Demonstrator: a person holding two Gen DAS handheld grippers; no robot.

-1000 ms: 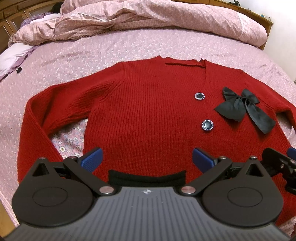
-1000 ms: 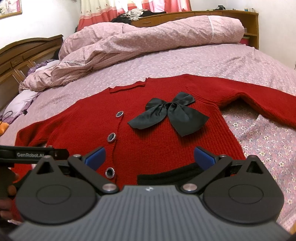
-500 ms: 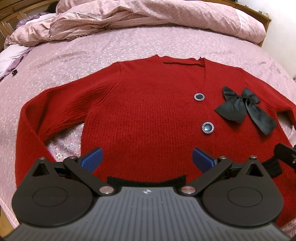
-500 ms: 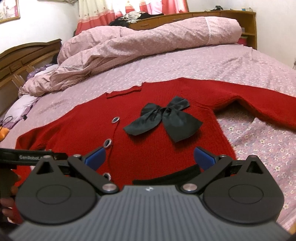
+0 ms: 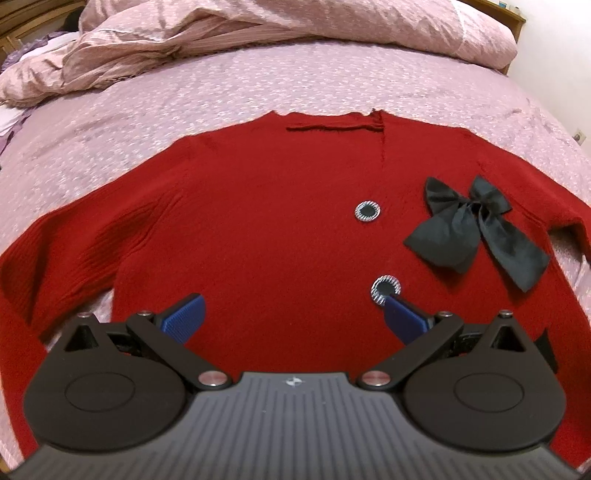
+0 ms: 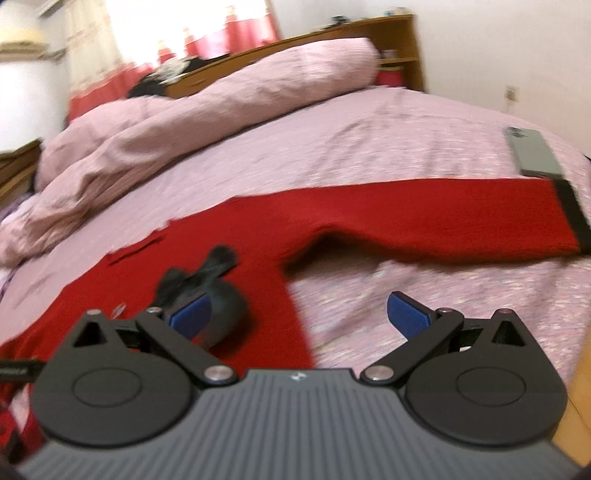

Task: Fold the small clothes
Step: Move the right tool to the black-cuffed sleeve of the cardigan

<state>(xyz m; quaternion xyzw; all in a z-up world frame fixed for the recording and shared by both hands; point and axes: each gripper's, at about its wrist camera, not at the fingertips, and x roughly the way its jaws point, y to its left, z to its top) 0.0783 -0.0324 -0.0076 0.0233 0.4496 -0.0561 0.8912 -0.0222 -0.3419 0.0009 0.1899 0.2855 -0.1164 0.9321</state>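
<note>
A red knit cardigan [image 5: 258, 229] lies flat, front up, on the pink bed. It has round buttons [image 5: 367, 211] and a black bow [image 5: 476, 236]. My left gripper [image 5: 291, 317] is open and empty, low over the cardigan's lower front. My right gripper [image 6: 299, 314] is open and empty over the cardigan's right side edge [image 6: 291, 317]. The bow [image 6: 207, 291] is by its left finger. The right sleeve [image 6: 443, 218] stretches out to the right with a black cuff [image 6: 576, 218]. The right wrist view is blurred.
A rumpled pink duvet [image 5: 258, 33] is heaped at the far side of the bed sheet [image 5: 184, 103]. A phone [image 6: 535, 151] lies on the sheet just beyond the right sleeve. A wooden headboard shelf [image 6: 369, 33] stands behind.
My left gripper has moved forward and lower over the cardigan. My right gripper has swung right, from the bow toward the cardigan's side edge and right sleeve.
</note>
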